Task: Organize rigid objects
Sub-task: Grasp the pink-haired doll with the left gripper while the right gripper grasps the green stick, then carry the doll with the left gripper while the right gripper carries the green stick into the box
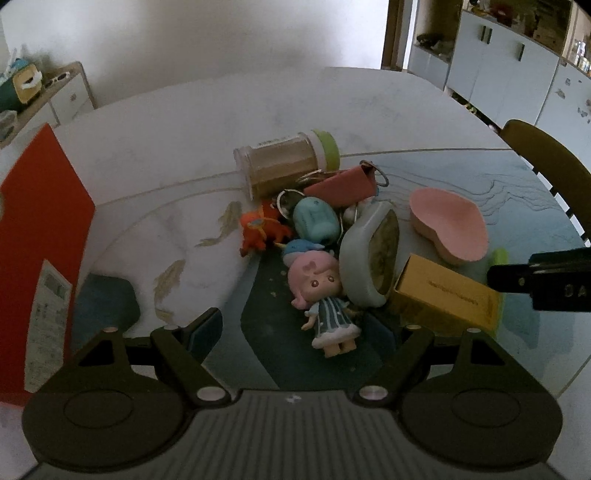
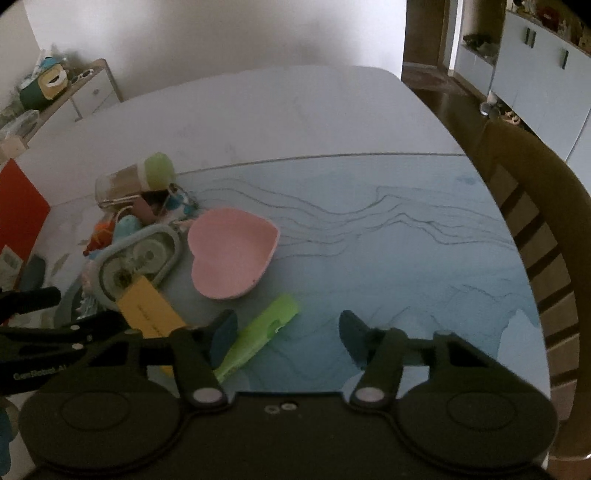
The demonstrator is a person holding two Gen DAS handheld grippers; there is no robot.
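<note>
The doll [image 1: 325, 291] lay on the table [image 1: 192, 122] in a toy pile, between the left gripper's [image 1: 306, 328] spread, empty jaws — likely light, hard, slick; best pinched across its dress. The right gripper [image 2: 288, 332] stood part-open — empty, beside a green stick [image 2: 258, 339].

A dim room with a plain white wall [image 2: 229, 33] at twelve o'clock. A pale marbled worktop [image 2: 258, 110] fills the middle. At ten o'clock stands a low white drawer cabinet with a wooden top [image 2: 92, 92]; at two o'clock, pale blue-grey cupboards [image 1: 502, 74] above a brown wooden floor [image 2: 436, 92]; at three o'clock, a dark wooden chair back [image 2: 535, 221].
</note>
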